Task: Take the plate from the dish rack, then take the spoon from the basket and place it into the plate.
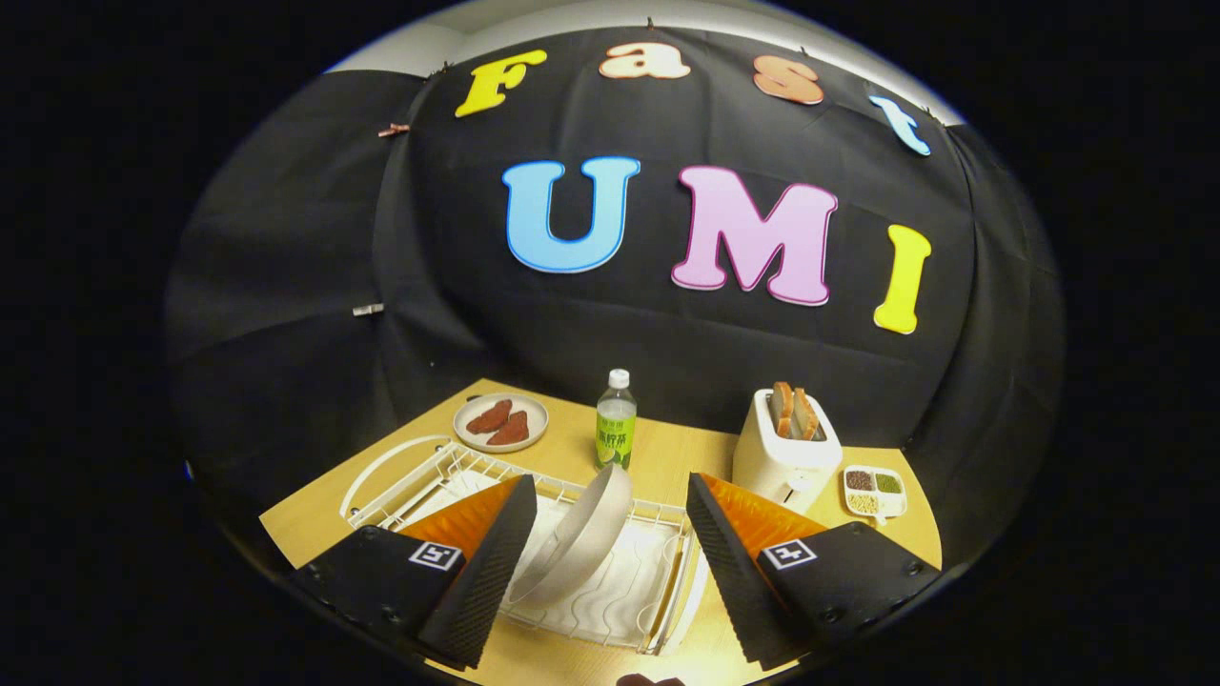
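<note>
A pale plate point(583, 534) stands on edge, leaning, in a white wire dish rack point(610, 581) on the wooden table. My gripper point(610, 562) is open above the rack, and the plate sits in the gap between the two fingers without either finger touching it. The left finger point(486, 572) overlaps the rack's left half; the right finger point(729, 572) is over its right edge.
Beyond the rack stand a green-labelled bottle point(616, 421), a small plate with reddish food pieces point(500, 422) to its left, and a white toaster with bread slices point(786, 448) to its right. A divided dish of grains point(874, 491) lies beside the toaster. The table's point(305, 519) left edge is near.
</note>
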A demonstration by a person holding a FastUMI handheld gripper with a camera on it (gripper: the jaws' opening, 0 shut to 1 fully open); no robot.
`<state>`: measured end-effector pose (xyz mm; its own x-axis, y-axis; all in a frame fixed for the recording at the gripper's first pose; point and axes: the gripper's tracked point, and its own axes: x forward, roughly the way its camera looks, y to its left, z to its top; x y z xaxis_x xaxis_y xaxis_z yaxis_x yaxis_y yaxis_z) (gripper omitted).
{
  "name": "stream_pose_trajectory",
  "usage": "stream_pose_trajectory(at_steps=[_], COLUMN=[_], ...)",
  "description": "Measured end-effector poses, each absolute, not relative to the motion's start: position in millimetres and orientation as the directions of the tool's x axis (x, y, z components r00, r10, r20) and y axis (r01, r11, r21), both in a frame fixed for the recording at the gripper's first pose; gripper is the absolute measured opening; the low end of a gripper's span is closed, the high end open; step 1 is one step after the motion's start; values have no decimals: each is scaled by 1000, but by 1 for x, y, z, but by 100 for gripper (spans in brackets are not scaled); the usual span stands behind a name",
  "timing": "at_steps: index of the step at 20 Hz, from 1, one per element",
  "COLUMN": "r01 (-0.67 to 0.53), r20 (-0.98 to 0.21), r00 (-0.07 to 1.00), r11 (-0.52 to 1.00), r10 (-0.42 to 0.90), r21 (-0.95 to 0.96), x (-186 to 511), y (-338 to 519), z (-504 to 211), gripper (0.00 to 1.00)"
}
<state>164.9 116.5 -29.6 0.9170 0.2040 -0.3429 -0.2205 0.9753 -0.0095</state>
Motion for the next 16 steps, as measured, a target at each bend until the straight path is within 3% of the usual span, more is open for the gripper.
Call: stream_pose_trajectory(at_steps=[4,7,13,16], r01=[-221,-158,-96,-69], r20=[-484,-609,-715,-750], r00=[852,775,680,643], r11=[975,985,987,987], r10=[201,166,161,155], r21=[16,67,131,145], x=[186,194,202,195], y=[128,126,124,128], z=[-69,-104,-134,-141], gripper=[98,98,97,65])
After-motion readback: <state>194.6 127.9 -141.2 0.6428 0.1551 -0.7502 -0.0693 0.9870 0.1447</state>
